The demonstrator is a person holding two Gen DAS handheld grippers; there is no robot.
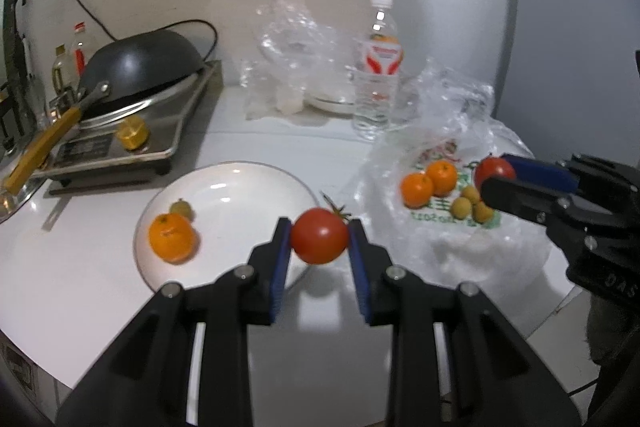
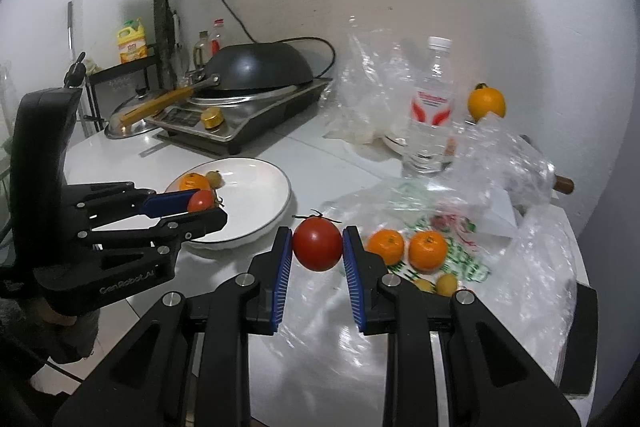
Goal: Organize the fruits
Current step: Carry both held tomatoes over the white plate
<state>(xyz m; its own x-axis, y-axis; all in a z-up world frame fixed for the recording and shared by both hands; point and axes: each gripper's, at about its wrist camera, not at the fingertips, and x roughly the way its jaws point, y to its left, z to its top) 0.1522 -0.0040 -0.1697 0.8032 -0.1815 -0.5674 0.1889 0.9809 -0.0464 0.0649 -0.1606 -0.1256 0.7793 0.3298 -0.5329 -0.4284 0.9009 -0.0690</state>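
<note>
On the far left of the white desk an upturned black wok with a wooden handle rests on a steel induction cooker, with two small bottles behind it near the wall. To its right, nearer the camera, lies a white plate carrying one orange and a small yellow-green fruit just beyond it, the two about touching. The left gripper has its jaws clamped on a red tomato, held off the desk above the near right rim of the plate; the right wrist view shows the same gripper over the plate's near left edge with that tomato between its blue pads. Farther back in the middle stand a crumpled clear plastic bag and a clear water bottle with a red and white label. Right of the plate a printed plastic bag is spread on the desk, with two oranges side by side and three small yellow fruits lying on it. The right gripper has its jaws pressed against both sides of a second tomato, held above the left part of that bag, just left of the oranges. In the right wrist view another yellow-orange fruit shows far back to the right of the bottle
</note>
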